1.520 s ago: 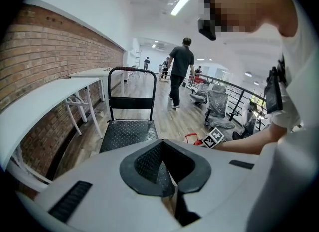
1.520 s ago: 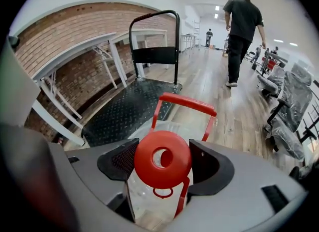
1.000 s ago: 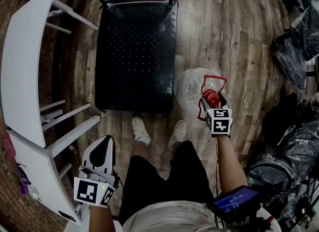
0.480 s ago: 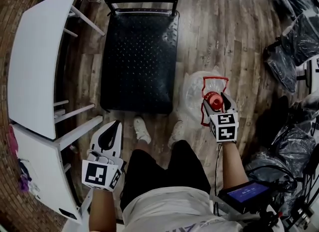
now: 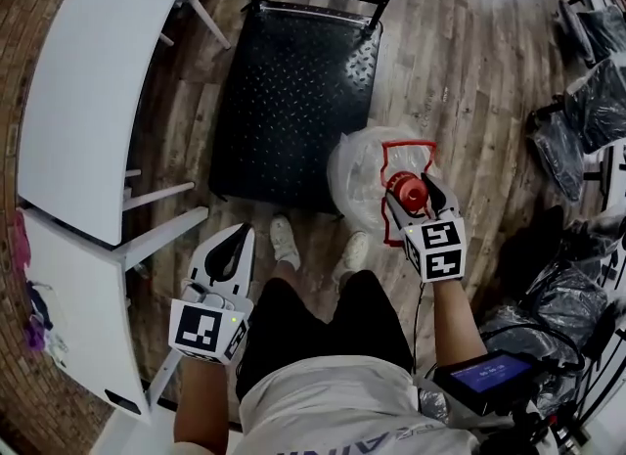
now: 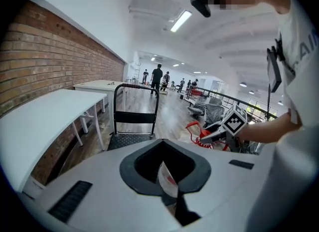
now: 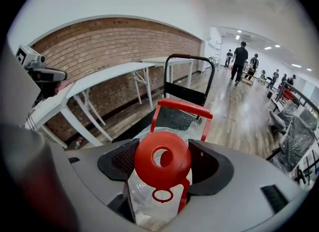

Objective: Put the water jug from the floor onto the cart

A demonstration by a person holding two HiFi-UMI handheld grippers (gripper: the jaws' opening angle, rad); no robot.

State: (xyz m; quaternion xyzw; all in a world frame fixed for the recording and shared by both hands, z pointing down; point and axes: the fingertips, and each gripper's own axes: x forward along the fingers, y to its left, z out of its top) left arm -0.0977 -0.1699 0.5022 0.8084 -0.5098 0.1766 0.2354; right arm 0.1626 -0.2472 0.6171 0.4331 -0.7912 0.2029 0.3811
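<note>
Your right gripper (image 5: 410, 195) pinches the clear plastic water jug (image 5: 358, 171) under its round red cap; your left gripper (image 5: 233, 244) is pressed together, empty. The black studded cart (image 5: 293, 91) lies at 11 o'clock.

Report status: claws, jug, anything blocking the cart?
Right claw shut on water jug neck. Left claw shut, empty. Jug at near corner of cart; deck bare.

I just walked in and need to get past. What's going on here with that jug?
A person is working with a gripper in each hand. The right gripper is clamped on the red-capped neck of the clear water jug, holding it beside the near corner of the black cart. The jug is not yet on the deck. The left gripper is shut and empty, low at the person's side.
</note>
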